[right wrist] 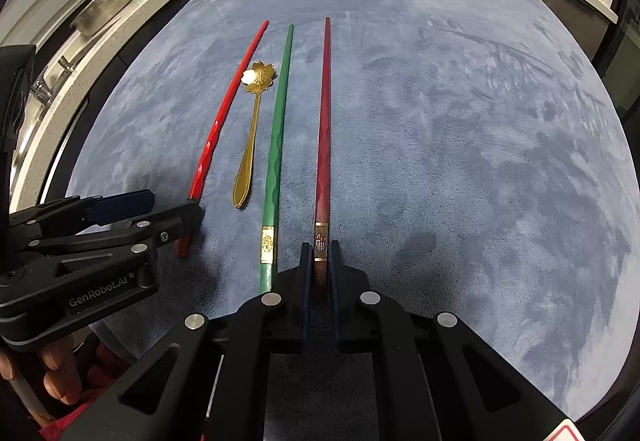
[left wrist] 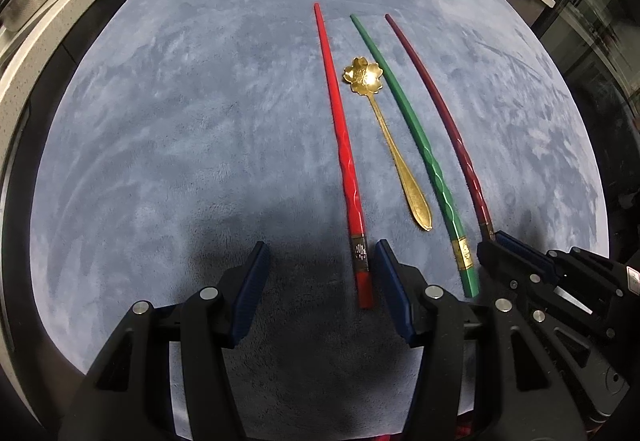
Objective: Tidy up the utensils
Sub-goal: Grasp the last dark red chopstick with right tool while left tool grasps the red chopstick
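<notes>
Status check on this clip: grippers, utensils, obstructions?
Right gripper shut on dark red chopstick. Left gripper open, straddling red chopstick. Green chopstick, gold spoon untouched. Nothing blocking.

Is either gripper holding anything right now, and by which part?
The right gripper clamps the dark red chopstick at its thick, gold-banded end. The left gripper is open, holding nothing.

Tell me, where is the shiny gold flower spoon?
The gold flower spoon lies on the blue mat, between the red chopstick and the green chopstick.

The left gripper (left wrist: pixel 320 261) is held low in the frame with its jaws spread wide. The right gripper (right wrist: pixel 320 261) is seen at bottom centre, jaws clamped nearly together on the dark red chopstick (right wrist: pixel 323 145).
</notes>
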`<state>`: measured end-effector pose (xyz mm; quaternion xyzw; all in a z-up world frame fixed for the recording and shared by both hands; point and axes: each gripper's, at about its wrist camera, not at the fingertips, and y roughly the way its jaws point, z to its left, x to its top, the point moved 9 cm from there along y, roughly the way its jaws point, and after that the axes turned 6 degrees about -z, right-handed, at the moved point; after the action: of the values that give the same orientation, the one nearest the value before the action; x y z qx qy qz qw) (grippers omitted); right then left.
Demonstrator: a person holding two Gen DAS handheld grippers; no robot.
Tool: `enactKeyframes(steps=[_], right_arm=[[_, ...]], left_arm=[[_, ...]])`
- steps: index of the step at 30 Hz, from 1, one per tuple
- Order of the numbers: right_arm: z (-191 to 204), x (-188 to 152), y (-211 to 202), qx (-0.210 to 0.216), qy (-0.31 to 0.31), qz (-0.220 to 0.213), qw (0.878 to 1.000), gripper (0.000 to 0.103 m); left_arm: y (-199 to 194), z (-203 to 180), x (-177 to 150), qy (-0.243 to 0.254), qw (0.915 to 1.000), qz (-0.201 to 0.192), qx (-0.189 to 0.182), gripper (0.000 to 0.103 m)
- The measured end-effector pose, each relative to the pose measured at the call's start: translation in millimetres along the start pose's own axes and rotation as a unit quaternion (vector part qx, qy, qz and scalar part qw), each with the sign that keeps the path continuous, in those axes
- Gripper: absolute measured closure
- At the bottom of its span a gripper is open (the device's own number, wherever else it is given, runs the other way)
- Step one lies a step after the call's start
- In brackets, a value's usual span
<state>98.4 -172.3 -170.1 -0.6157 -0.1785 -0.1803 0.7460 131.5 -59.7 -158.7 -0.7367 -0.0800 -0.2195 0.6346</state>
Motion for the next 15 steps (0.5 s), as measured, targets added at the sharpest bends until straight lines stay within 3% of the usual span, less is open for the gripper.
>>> enactKeyframes(steps=[4,11,15], right_arm=[[0.1,0.2,0.1,0.0,0.0,0.0,1.0,0.096],[-0.1,0.3,0.4,0.0,0.0,0.0,1.0,0.096],[0.3,0.5,0.4,0.0,0.0,0.0,1.0,0.096]], left_arm=[[-0.5,0.8,-0.1,0.0,1.0,0.001,-0.001,0.056],[-2.6,-9.0,-3.0,0.019,0.9996,0.002,-0.019,0.082],[-1.4,-12.7,-2.8,0.02,0.9995,0.004,-0.024,0.091]])
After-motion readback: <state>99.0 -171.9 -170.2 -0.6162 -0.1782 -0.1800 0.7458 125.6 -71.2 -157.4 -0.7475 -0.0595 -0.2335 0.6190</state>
